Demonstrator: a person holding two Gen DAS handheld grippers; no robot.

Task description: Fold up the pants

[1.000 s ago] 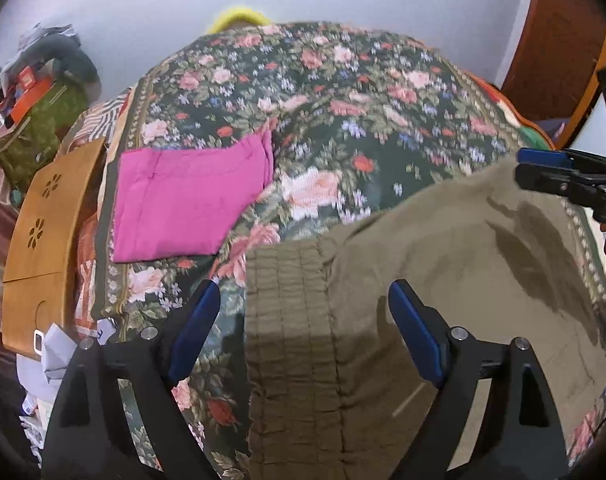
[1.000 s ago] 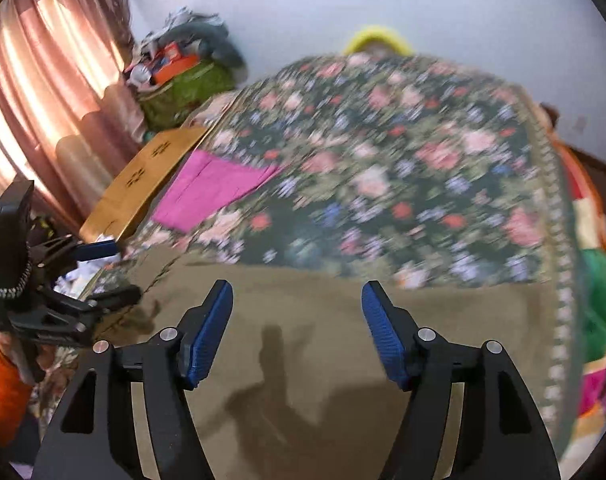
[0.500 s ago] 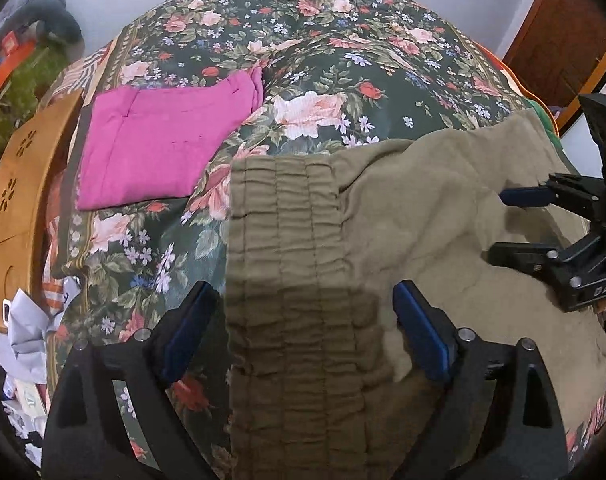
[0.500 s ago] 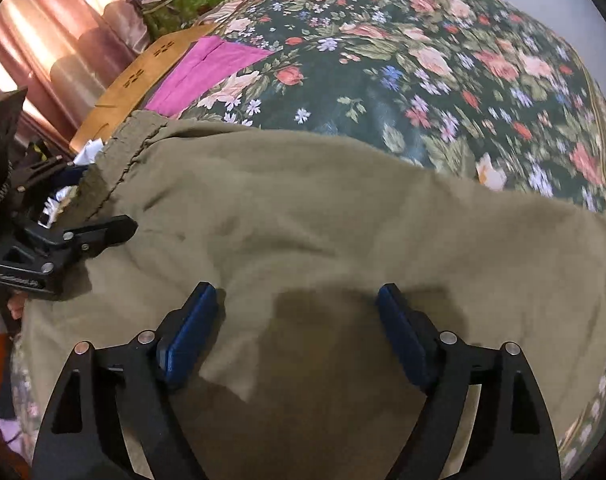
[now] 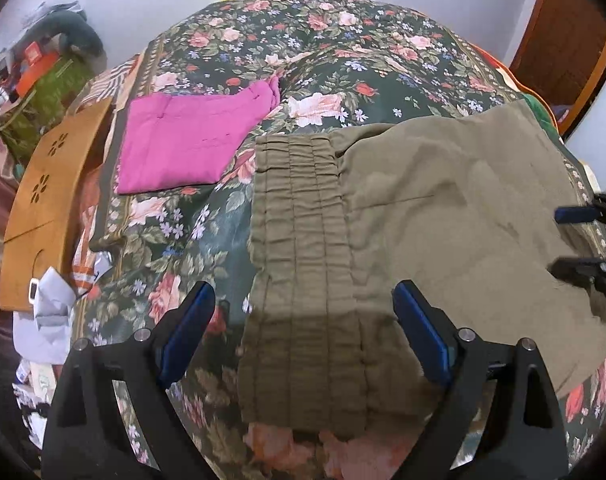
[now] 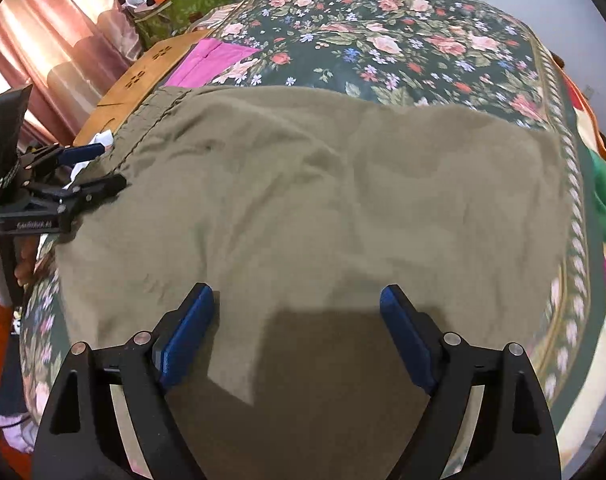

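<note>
Hovering both tools over olive pants spread flat on the floral bedspread, elastic waistband under my left gripper; left gripper and right gripper both spread wide, holding nothing. Pants look maybe halved lengthwise, hard to tell; cross folds remain. Folded pink garment sits beside. Embossed lettering on left tool body, unreadable

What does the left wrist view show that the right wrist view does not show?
Only the left wrist view shows the full ribbed waistband and the brown door. Only the right wrist view shows the pink curtain. Both show the olive pants, floral bedspread, folded magenta garment, and both open grippers: left gripper, right gripper.
</note>
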